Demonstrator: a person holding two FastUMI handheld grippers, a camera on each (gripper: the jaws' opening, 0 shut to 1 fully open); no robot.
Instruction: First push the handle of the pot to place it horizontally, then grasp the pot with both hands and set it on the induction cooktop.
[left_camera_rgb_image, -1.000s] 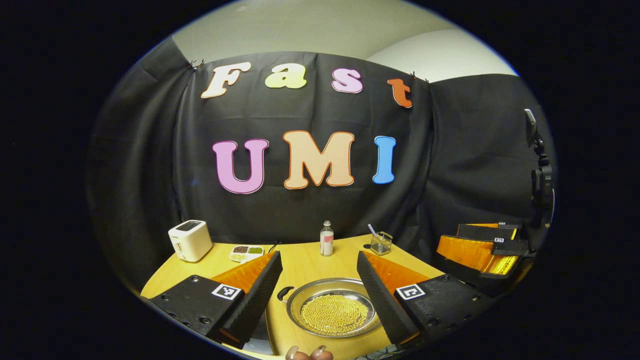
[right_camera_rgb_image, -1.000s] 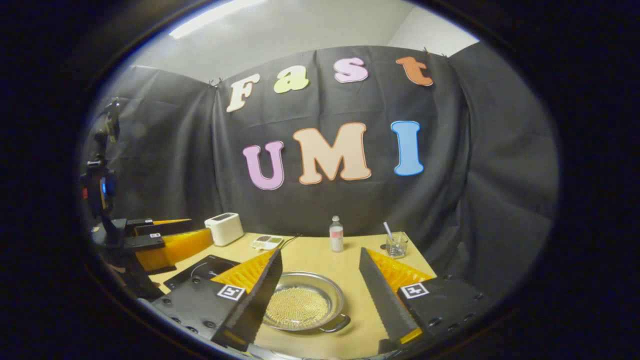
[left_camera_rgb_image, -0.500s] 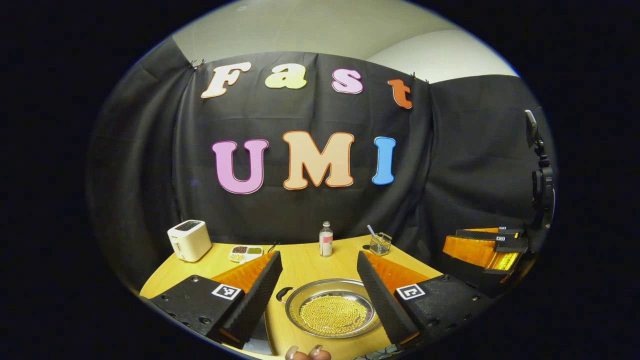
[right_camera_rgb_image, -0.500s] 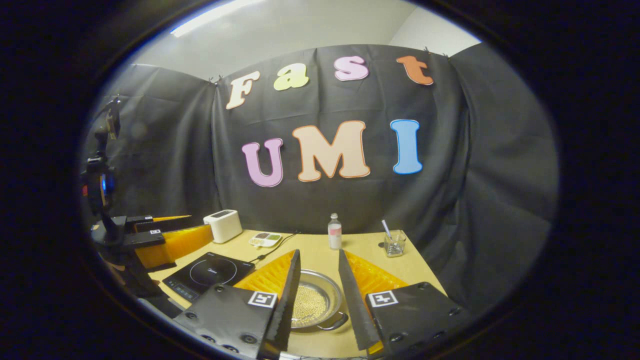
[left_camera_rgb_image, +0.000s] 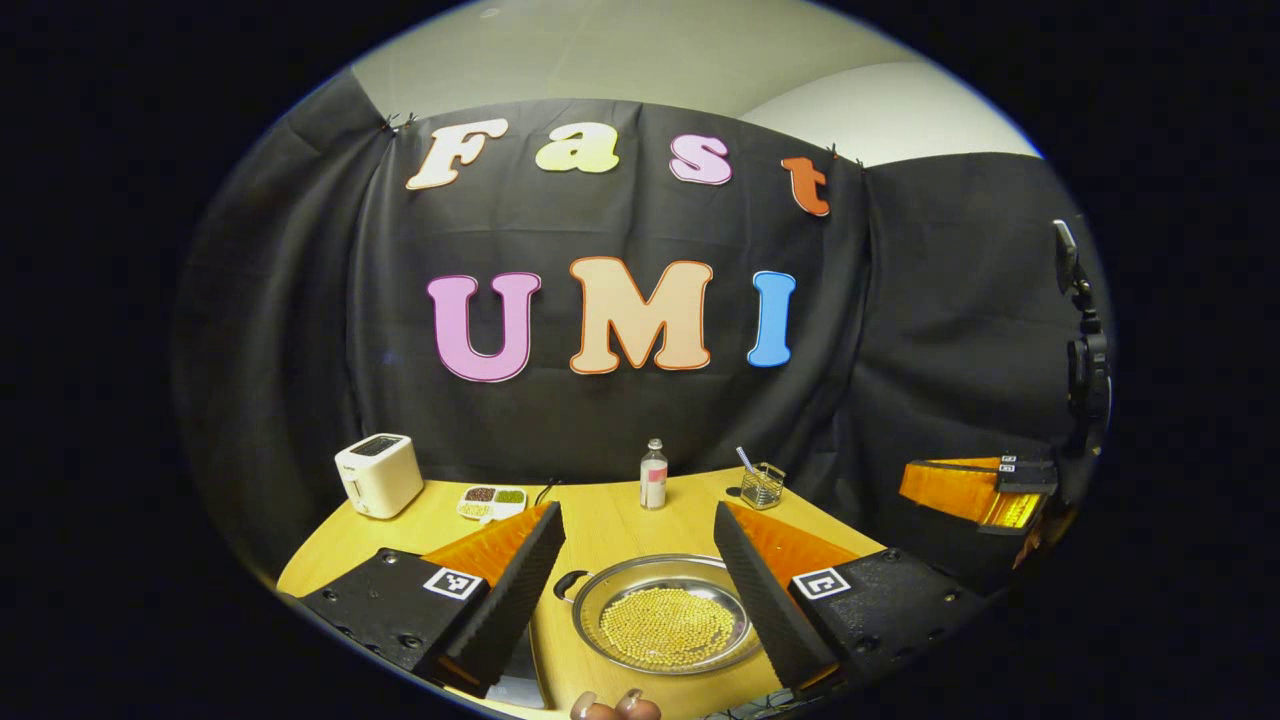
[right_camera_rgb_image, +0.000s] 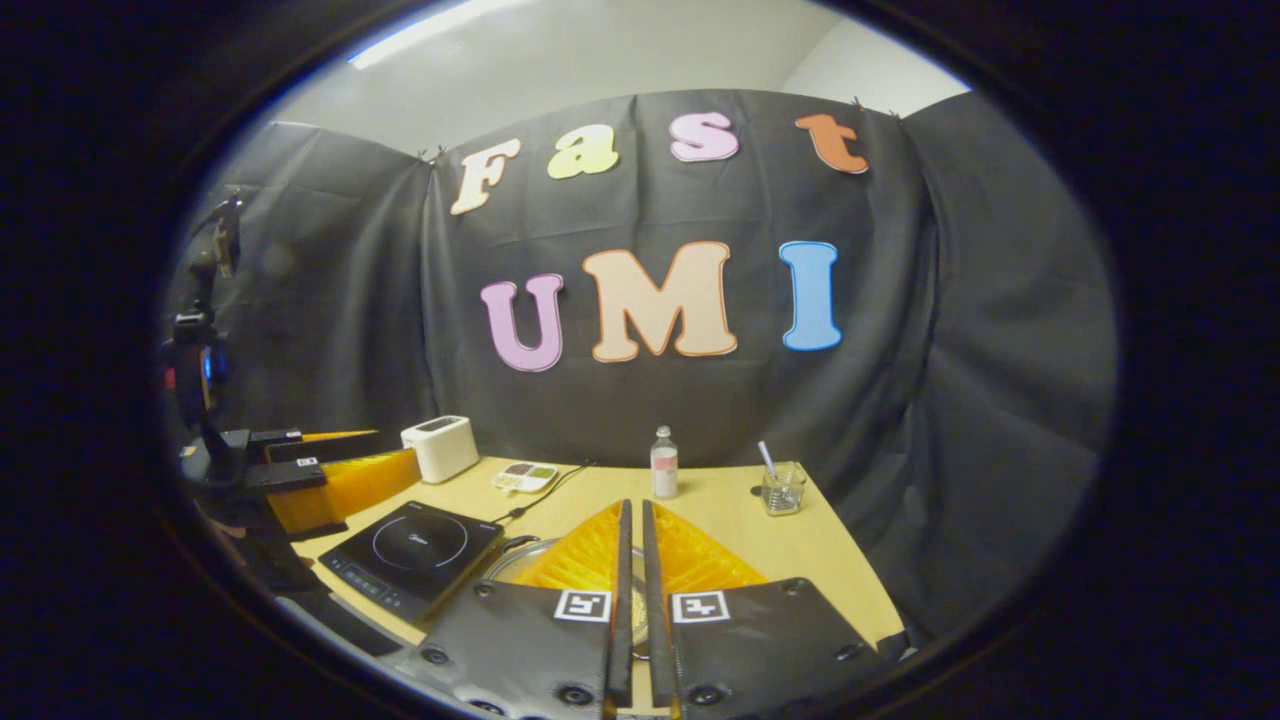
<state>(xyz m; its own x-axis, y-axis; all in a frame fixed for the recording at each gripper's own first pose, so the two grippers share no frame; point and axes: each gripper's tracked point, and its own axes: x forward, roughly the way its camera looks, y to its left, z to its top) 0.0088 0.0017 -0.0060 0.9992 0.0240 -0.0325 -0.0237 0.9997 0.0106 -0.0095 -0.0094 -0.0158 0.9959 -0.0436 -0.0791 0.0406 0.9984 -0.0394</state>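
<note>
Left gripper view looks across a wooden table (left_camera_rgb_image: 610, 520) at the pot (left_camera_rgb_image: 665, 625), a shallow steel pan filled with small yellow beads. The left gripper (left_camera_rgb_image: 640, 585) hangs over the near edge of the table with its two fingers spread wide, one on each side of the pot as the camera sees it, and neither finger visibly touches it. A small dark handle (left_camera_rgb_image: 568, 585) sticks out from the pot's left rim, near the inner edge of the left finger. At the bottom edge, fingertips of a hand (left_camera_rgb_image: 612, 706) peek in just in front of the pot. Farther back stand a white toaster (left_camera_rgb_image: 378, 475), a small divided dish (left_camera_rgb_image: 492, 502), a bottle (left_camera_rgb_image: 653, 477) and a glass container with a spoon (left_camera_rgb_image: 762, 485). Off to the far right the right gripper (left_camera_rgb_image: 985, 492) shows side-on, well apart from the pot.

Right gripper view shows its own gripper (right_camera_rgb_image: 632, 590) with the fingers drawn narrow, only a thin slit left between them, and nothing pressed in that slit. The pot (right_camera_rgb_image: 515, 560) lies behind and below these fingers, mostly hidden; a piece of its rim shows to the left of them and a sliver of beads through the gap. The induction cooktop (right_camera_rgb_image: 412, 555) sits flat on the table just left of the pot, its cord running back toward the divided dish (right_camera_rgb_image: 524, 476). The left gripper (right_camera_rgb_image: 330, 475) shows at the far left, above the cooktop's near side.
</note>
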